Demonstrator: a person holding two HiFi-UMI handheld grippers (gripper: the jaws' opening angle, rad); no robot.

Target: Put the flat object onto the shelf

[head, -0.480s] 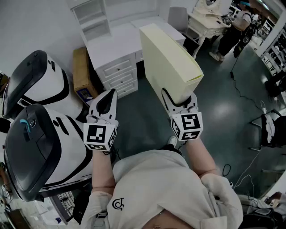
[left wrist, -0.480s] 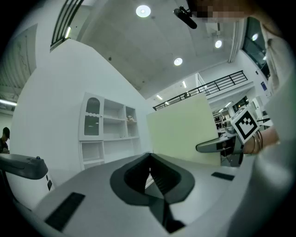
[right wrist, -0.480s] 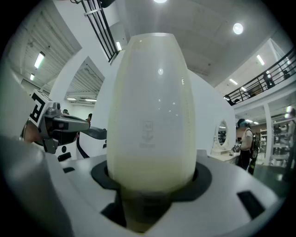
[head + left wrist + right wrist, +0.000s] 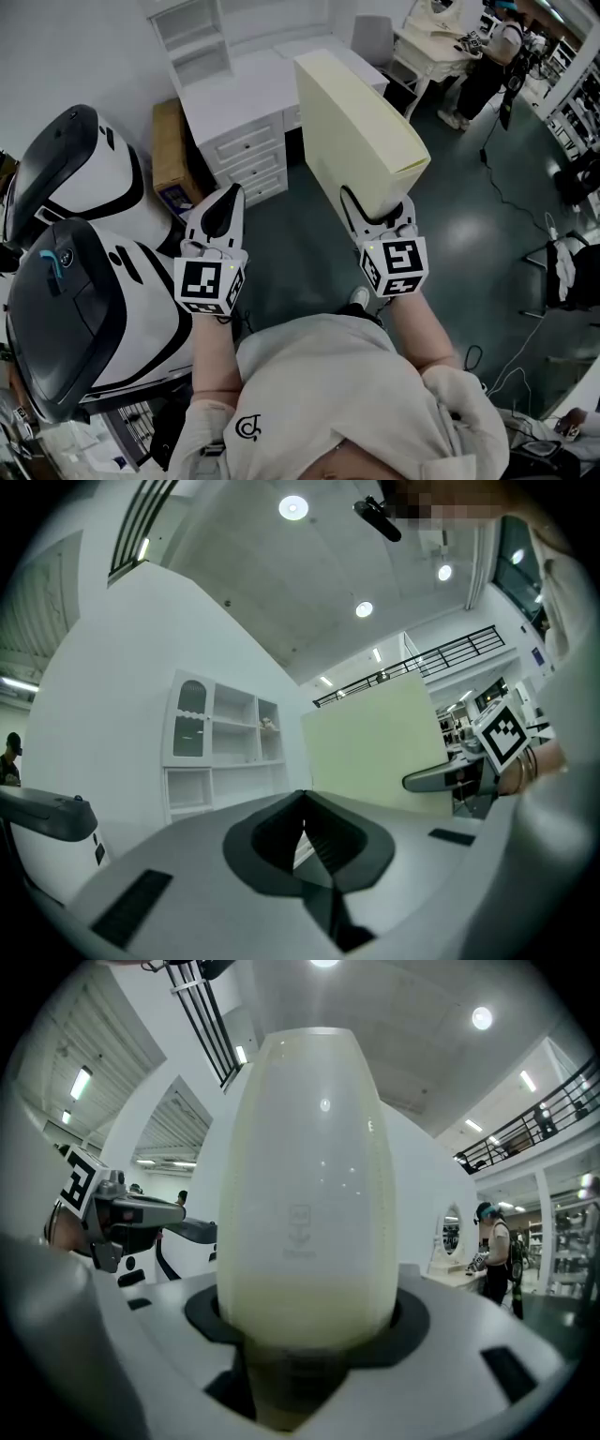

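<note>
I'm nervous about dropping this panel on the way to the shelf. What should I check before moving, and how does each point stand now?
1. Right gripper shut on the flat object: ok.
2. Hold is balanced: not ok; only the near edge is gripped, most juts beyond and it may tip.
3. Left gripper shut, empty, free to steady: ok.
4. Shelf on the white desk in view ahead: ok.
5. A free compartment wide enough: cannot tell.

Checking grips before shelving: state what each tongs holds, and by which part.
Right tongs grip the pale yellow flat box across its thickness at its near end. Left tongs: shut, holding nothing.
</note>
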